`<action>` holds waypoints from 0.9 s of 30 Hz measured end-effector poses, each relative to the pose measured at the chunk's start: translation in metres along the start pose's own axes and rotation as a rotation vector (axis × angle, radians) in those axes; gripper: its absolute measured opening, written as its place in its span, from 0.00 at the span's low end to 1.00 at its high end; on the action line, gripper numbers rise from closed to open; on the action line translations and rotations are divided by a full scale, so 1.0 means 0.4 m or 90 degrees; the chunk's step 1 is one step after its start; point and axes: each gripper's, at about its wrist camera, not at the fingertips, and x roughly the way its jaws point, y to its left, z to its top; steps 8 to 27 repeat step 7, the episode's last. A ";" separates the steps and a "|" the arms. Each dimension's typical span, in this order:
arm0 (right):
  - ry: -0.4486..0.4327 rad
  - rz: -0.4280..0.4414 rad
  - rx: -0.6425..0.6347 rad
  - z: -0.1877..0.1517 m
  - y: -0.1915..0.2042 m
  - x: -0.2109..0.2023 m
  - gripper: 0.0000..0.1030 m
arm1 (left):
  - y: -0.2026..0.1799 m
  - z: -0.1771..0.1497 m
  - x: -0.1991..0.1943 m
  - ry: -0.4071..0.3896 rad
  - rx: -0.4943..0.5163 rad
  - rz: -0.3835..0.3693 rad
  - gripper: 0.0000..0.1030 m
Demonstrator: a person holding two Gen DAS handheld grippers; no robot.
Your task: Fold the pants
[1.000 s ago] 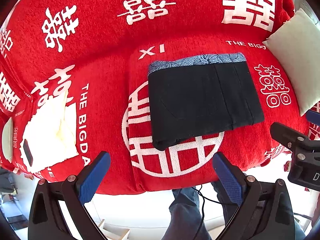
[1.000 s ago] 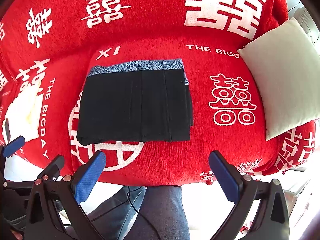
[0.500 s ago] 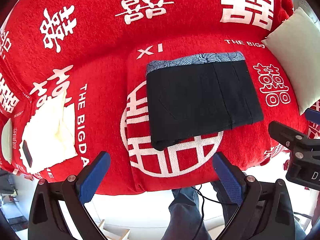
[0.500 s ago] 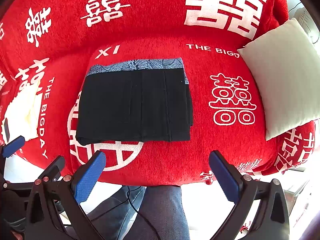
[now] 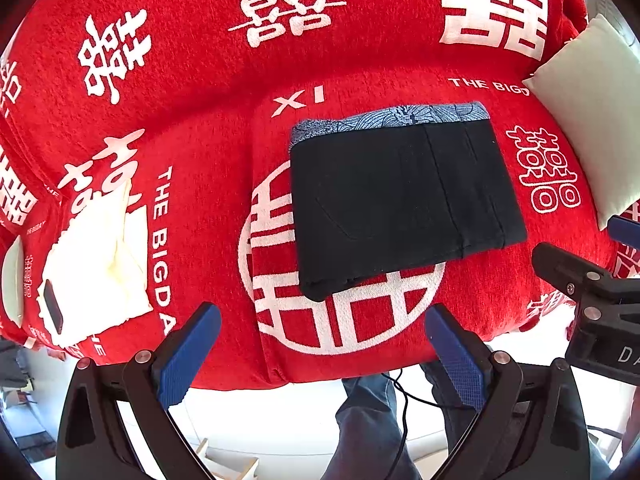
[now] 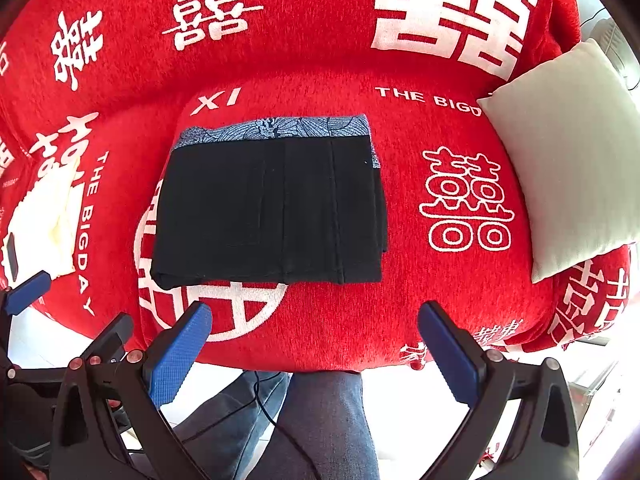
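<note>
A red sofa cover [image 6: 400,312] printed with white characters is filling both views, a cream cushion [image 6: 560,168] lying at its right end. The black pants [image 6: 272,212] are sitting on the seat as a compact folded rectangle, long axis running left to right, patterned lining showing along the far edge. The left gripper [image 5: 320,356] and right gripper [image 6: 316,352] are hanging released and empty, both near of the bundle, neither touching it; folding appears finished.

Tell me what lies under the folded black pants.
The pants lie on the red sofa cover, over a white circular print. A blue patterned band shows behind; the print's covered part is hidden.
</note>
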 end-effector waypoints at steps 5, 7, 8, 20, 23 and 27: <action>0.000 -0.001 0.000 0.000 -0.001 0.001 1.00 | 0.001 0.000 -0.002 -0.007 0.002 -0.002 0.99; 0.001 -0.001 -0.001 0.003 -0.001 0.001 1.00 | 0.000 0.000 -0.001 -0.005 0.002 -0.004 0.99; 0.001 -0.001 -0.001 0.003 -0.001 0.001 1.00 | 0.000 0.000 -0.001 -0.005 0.002 -0.004 0.99; 0.001 -0.001 -0.001 0.003 -0.001 0.001 1.00 | 0.000 0.000 -0.001 -0.005 0.002 -0.004 0.99; 0.001 -0.001 -0.001 0.003 -0.001 0.001 1.00 | 0.000 0.000 -0.001 -0.005 0.002 -0.004 0.99; 0.001 -0.001 -0.001 0.003 -0.001 0.001 1.00 | 0.000 0.000 -0.001 -0.005 0.002 -0.004 0.99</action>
